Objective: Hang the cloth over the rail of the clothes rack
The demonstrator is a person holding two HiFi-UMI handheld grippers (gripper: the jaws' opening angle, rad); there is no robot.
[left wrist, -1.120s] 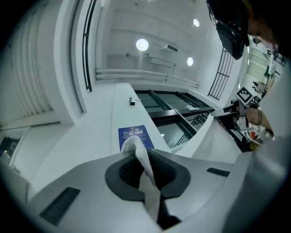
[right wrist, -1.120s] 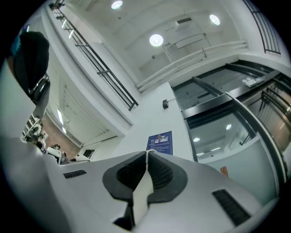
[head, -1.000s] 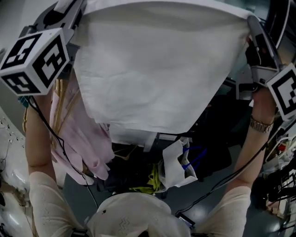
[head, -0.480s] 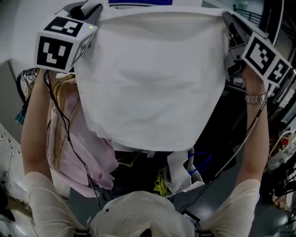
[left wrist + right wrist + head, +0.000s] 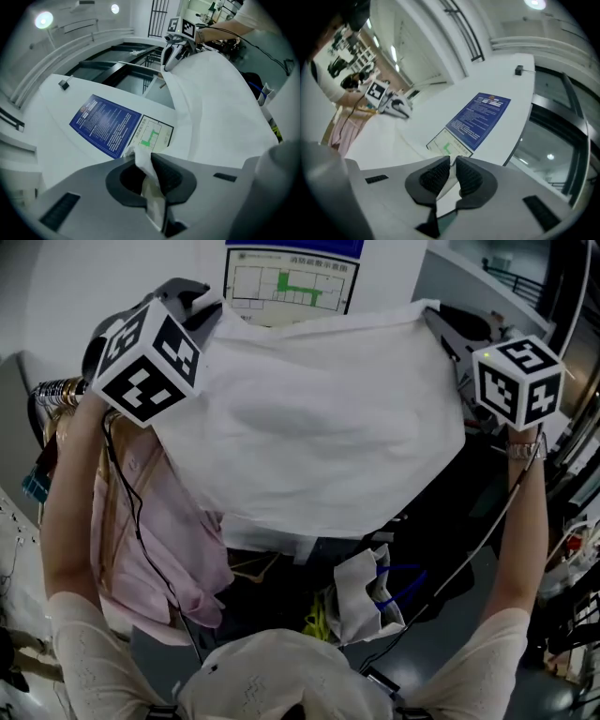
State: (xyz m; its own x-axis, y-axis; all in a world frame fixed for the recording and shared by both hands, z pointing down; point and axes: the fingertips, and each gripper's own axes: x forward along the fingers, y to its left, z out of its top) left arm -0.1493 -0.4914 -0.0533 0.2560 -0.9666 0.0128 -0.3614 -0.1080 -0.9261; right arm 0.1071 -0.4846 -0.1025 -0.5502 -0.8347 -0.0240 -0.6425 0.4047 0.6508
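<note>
A white cloth (image 5: 309, 427) is stretched wide and held high in front of me, its top edge running between both grippers. My left gripper (image 5: 208, 304) is shut on the top left corner. In the left gripper view a bunched bit of cloth (image 5: 149, 176) sits pinched between the dark pads (image 5: 171, 177). My right gripper (image 5: 435, 313) is shut on the top right corner, and a white strip of cloth (image 5: 449, 186) shows between its pads (image 5: 468, 178). The rack's rail end (image 5: 54, 390), with hangers, shows at the far left, below and beside the left gripper.
A pink garment (image 5: 159, 531) hangs on the rack at the left, under the cloth's left side. A wall poster (image 5: 291, 277) lies straight ahead above the cloth. Below are a white bag (image 5: 361, 592), dark clutter and cables. A sleeve (image 5: 89, 652) frames each side.
Both grippers have lowered in view and swung forward with the cloth. The cloth's top edge now sits below the wall poster, which was hidden a second ago.
</note>
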